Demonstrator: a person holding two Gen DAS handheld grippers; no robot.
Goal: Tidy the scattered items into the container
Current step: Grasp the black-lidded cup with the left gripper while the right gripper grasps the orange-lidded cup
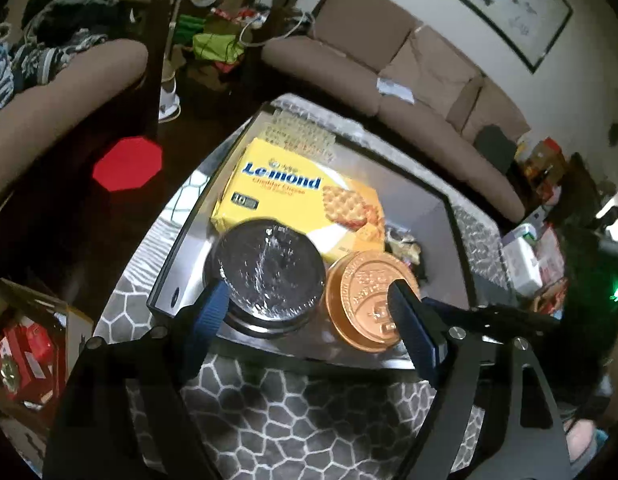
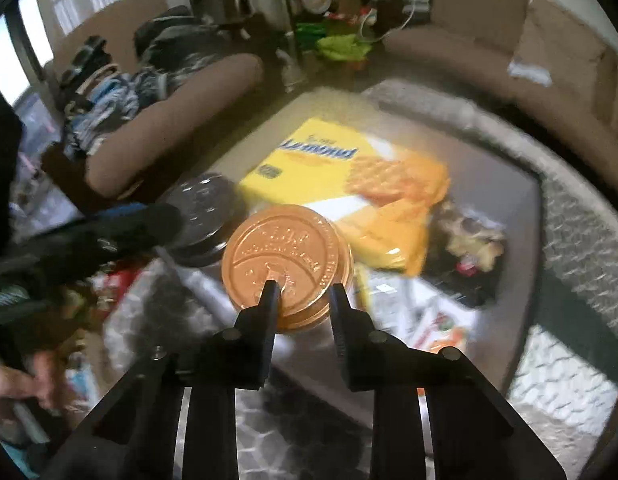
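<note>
The box [image 1: 441, 216] on the desk already held a cracker box [image 1: 285, 196], a black-lidded jar [image 1: 265, 272] and a gold-lidded jar [image 1: 369, 300], so little seemed left. The left hand-held gripper [image 1: 309, 312] stood released above the jars; the right hand-held gripper [image 2: 305, 300] was narrowed, empty, over the gold lid.

Just ahead of the left tongs' blue-padded fingers [image 1: 208, 312] sits a jar with a glossy black round lid [image 1: 269, 266]; beside it a jar with a copper-orange embossed lid [image 1: 369, 300]. Beyond lies a yellow biscuit box with blue lettering [image 1: 293, 196]. Underneath spreads a grey rug with white honeycomb lines [image 1: 293, 412].
</note>
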